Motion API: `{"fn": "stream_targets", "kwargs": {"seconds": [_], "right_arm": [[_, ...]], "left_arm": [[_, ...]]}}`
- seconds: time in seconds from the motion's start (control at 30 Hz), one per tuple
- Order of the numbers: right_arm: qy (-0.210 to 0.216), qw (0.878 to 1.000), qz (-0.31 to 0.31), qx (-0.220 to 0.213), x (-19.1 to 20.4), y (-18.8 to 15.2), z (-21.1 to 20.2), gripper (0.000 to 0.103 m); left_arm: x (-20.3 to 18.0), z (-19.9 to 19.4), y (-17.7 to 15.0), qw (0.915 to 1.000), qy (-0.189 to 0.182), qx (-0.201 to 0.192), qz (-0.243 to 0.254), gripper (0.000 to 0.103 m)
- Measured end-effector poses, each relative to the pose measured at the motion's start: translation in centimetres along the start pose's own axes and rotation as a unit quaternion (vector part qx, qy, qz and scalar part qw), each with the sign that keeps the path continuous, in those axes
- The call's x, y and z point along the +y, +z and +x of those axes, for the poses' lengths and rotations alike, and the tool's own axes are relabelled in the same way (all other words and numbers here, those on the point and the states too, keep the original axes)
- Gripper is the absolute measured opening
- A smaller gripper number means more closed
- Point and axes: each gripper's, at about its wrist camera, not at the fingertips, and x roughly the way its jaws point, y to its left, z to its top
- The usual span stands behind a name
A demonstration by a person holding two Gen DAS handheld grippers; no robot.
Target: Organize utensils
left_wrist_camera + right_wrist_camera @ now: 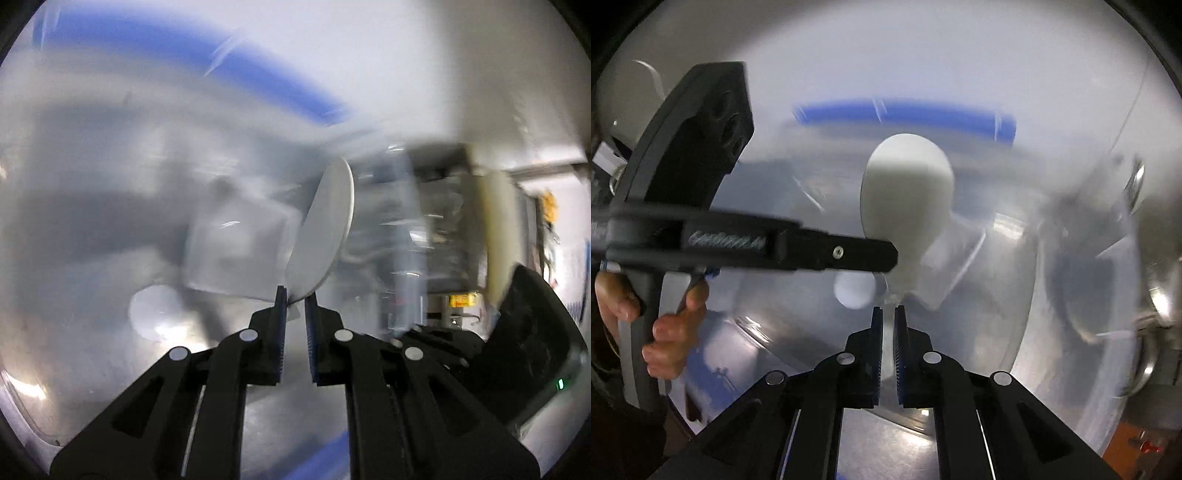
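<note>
- Gripping one utensil apiece: two grippers, two pale spoon-like pieces, both held up off the worktop.
- Left wrist view: a grey-white spoon (pixel 325 229) stands between the left gripper (pixel 295 299) fingers (pixel 281 314), bowl up and tilted right; the blue pads are nearly closed on its narrow lower end.
- Right wrist view: a cream spoon (pixel 905 206) rises bowl-up from the right gripper (pixel 888 317), whose fingers (pixel 877 332) are pinched onto its thin clear-looking stem with only a sliver of gap.
- Counting further: one round white disc shows in each view, on the shiny metal worktop (pixel 92 258) below the left spoon (pixel 155 310) and just left of the right stem (pixel 855 291); whether it is the same disc, I cannot tell.
- One blue strip (pixel 905 110) runs along the far side, smeared by blur.
- Only the right view shows the other gripper from the side, a black body (pixel 738 240) crossing the frame, with the person's bare hand (pixel 665 332) squeezing its trigger.
- Only the left view shows a clear square container (pixel 236 251) behind the spoon and cluttered shelving (pixel 443 221) at right, too blurred to read.
</note>
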Motion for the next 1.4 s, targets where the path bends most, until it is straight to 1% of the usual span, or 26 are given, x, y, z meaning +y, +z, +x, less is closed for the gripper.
{"fn": "stream_targets", "kwargs": {"seconds": [0.1,0.13,0.17,0.2,0.23,0.27,0.3,0.33,0.4,0.43,0.47,0.5,0.57,0.63,0.67,0.7,0.77,0.83,0.9,1.0,1.1,1.17,1.2,1.23,1.33,1.4], "right_arm": [[-0.001,1.0,0.003,0.019,-0.5,-0.3,1.0,0.008],[0.001,1.0,0.003,0.021,-0.5,-0.6,0.9,0.008],[0.002,1.0,0.003,0.02,-0.8,-0.6,0.8,0.008],[0.003,1.0,0.005,0.015,-0.9,-1.0,0.4,0.009],[0.006,1.0,0.008,0.009,-1.1,-1.1,-0.2,0.011],[0.012,1.0,0.013,0.0,-1.0,-1.5,-1.3,0.013],[0.019,1.0,0.019,-0.01,-1.2,-1.6,-2.7,0.019],[0.028,0.999,0.023,-0.022,-0.9,-2.2,-4.0,0.022],[0.052,0.997,0.007,-0.058,0.7,-4.7,-7.8,0.022],[0.059,0.996,-0.001,-0.066,1.2,-5.6,-8.8,0.022],[0.075,0.994,-0.02,-0.076,2.8,-7.8,-10.5,0.028],[0.084,0.993,-0.035,-0.076,3.7,-9.0,-11.0,0.031],[0.097,0.991,-0.068,-0.065,6.3,-12.3,-11.5,0.031],[0.094,0.991,-0.094,-0.025,8.9,-14.9,-10.1,0.031],[0.083,0.991,-0.107,0.002,10.1,-16.6,-8.5,0.031],[0.076,0.99,-0.113,0.033,11.0,-18.1,-6.6,0.031],[0.062,0.987,-0.12,0.09,12.2,-20.6,-3.1,0.031],[0.054,0.981,-0.135,0.125,13.4,-22.9,-0.4,0.031],[0.05,0.977,-0.143,0.15,14.5,-24.4,1.3,0.031],[0.033,0.972,-0.15,0.175,15.5,-25.9,2.5,0.031],[0.022,0.97,-0.146,0.195,15.9,-26.8,3.3,0.031],[0.017,0.971,-0.143,0.191,15.9,-26.8,3.1,0.025],[0.006,0.972,-0.138,0.187,15.7,-26.8,3.0,0.013],[0.001,0.974,-0.132,0.185,15.7,-26.7,2.9,0.009],[0.015,0.979,-0.087,0.182,14.4,-26.4,2.5,0.007],[0.039,0.981,-0.055,0.181,13.4,-26.1,1.8,0.007]], "left_arm": [[0.9,1.2,0.6,0.9991,0.036,0.02,-0.013,0.009],[1.0,1.4,0.7,0.9981,0.055,0.024,-0.011,0.009],[0.7,1.6,0.7,0.9961,0.084,0.028,0.003,0.009],[0.2,1.5,0.6,0.9943,0.101,0.027,0.017,0.015],[-0.3,1.2,0.6,0.9931,0.112,0.023,0.028,0.029],[-1.4,0.4,0.1,0.9907,0.126,0.005,0.051,0.038],[-2.5,-0.7,-0.4,0.9889,0.129,-0.018,0.073,0.056],[-3.6,-1.9,-1.1,0.9866,0.126,-0.041,0.095,0.061],[-6.3,-5.3,-3.2,0.9775,0.123,-0.095,0.142,0.061],[-7.8,-7.7,-5.2,0.9703,0.118,-0.131,0.166,0.061],[-8.8,-9.4,-6.7,0.9655,0.11,-0.152,0.18,0.061],[-9.5,-11.0,-8.2,0.9614,0.102,-0.171,0.19,0.062],[-10.2,-14.2,-12.4,0.9542,0.079,-0.21,0.198,0.064],[-9.5,-16.3,-16.2,0.9524,0.066,-0.228,0.191,0.066],[-8.7,-17.0,-18.4,0.9532,0.066,-0.234,0.18,0.066],[-8.2,-17.2,-19.7,0.9536,0.072,-0.237,0.17,0.066],[-5.9,-17.2,-22.9,0.9558,0.101,-0.238,0.14,0.066],[-3.2,-16.5,-25.3,0.9621,0.116,-0.228,0.094,0.066],[-0.7,-15.5,-26.6,0.9683,0.119,-0.213,0.053,0.066],[2.6,-13.9,-28.7,0.9716,0.129,-0.198,-0.005,0.066],[4.0,-13.3,-30.1,0.9738,0.112,-0.194,-0.039,0.066],[4.4,-12.9,-30.5,0.9749,0.101,-0.191,-0.055,0.066],[4.5,-12.5,-30.7,0.9756,0.097,-0.187,-0.06,0.066],[4.8,-12.1,-30.9,0.9768,0.094,-0.182,-0.063,0.066],[5.1,-10.8,-31.4,0.9815,0.073,-0.161,-0.073,0.066],[5.6,-9.5,-31.6,0.9856,0.055,-0.139,-0.08,0.066]]}}
